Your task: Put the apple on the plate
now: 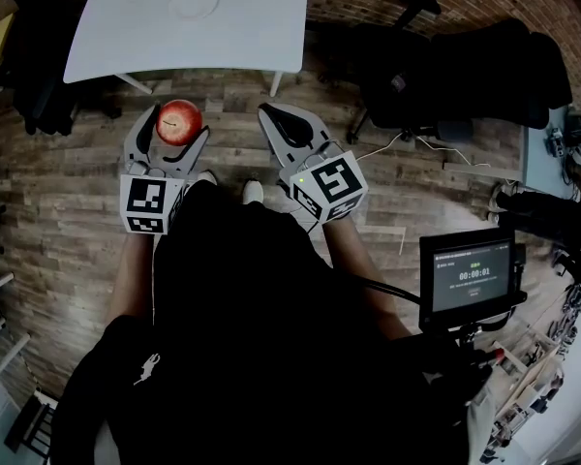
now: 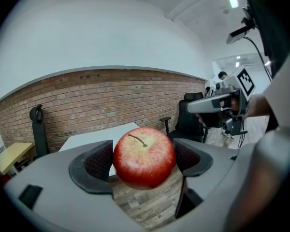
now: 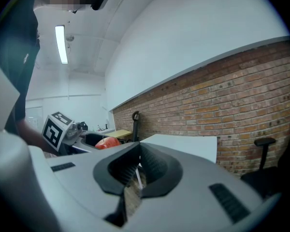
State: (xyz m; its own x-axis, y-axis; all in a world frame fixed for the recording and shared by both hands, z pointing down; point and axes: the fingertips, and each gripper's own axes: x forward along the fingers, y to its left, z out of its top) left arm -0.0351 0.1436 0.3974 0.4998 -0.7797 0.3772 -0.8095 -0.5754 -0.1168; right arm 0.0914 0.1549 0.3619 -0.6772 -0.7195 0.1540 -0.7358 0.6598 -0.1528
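I've got the apple point(image 1: 179, 121) clamped in the left gripper point(image 1: 171, 132), mid-carry, well short of the plate point(image 1: 195, 3) on the worktop point(image 1: 271, 27). Right gripper point(image 1: 279, 119) closed, empty. Next: reach fwd, lower over plate, release.

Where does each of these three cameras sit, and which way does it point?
Head view: on the person's head, facing steeply down at the white table, plate and floor; torso, forearms, both grippers show.
Left gripper view: on the left gripper, facing along its jaws, shut on the apple, toward the brick wall.
Right gripper view: on the right gripper, facing along its shut jaws toward that wall.
Shared: both gripper views show the table, the apple and the other gripper.
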